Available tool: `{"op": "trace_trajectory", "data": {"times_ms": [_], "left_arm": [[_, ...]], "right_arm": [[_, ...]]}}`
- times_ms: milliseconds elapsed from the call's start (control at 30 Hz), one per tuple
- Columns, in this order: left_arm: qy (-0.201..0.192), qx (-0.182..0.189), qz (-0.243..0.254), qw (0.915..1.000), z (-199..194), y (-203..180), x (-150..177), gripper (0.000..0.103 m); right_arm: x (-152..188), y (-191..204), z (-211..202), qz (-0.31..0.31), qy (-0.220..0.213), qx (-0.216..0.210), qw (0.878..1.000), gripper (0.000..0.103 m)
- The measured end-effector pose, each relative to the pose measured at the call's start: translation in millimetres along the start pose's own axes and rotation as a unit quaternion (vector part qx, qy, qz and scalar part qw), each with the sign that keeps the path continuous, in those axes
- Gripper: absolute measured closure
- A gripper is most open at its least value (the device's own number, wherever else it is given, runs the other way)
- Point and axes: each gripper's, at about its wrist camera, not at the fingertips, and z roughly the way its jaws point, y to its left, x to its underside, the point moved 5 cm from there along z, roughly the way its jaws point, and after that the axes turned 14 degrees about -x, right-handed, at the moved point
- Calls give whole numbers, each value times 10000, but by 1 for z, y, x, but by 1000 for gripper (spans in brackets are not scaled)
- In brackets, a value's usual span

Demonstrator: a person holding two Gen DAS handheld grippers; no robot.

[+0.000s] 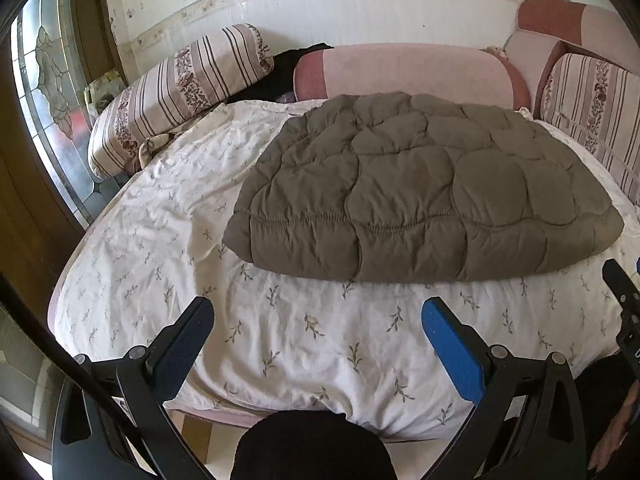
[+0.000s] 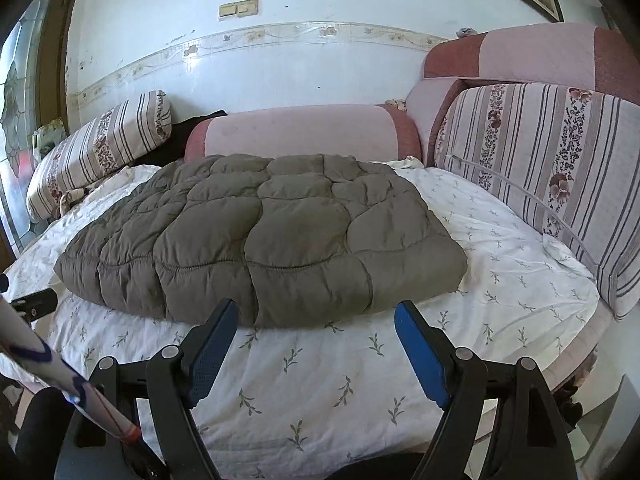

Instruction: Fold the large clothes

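While both claws hang wide open and empty over the near part of the bed (image 1: 120,264), the quilted brown garment (image 1: 420,192) lies folded flat ahead of them on the leaf-print sheet (image 2: 520,280), its long axis running crosswise to the way they point. From the left claw (image 1: 318,322) the bundle sits ahead and a little to the right, well apart from the fingertips. The right claw (image 2: 316,326) is the nearer, its tips just short of the stitched front hem. Any coming fold likely turns on that hem: each claw faces its own half, so a straight reach forward should meet the edge.
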Motion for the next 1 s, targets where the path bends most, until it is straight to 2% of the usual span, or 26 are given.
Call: {"op": "trace_trajectory", "data": {"times_ms": [1000], "left_arm": [[141, 23, 14, 9999, 11, 0, 9, 0]], "right_arm": [[1, 6, -2, -128, -54, 63, 9999, 16]]}}
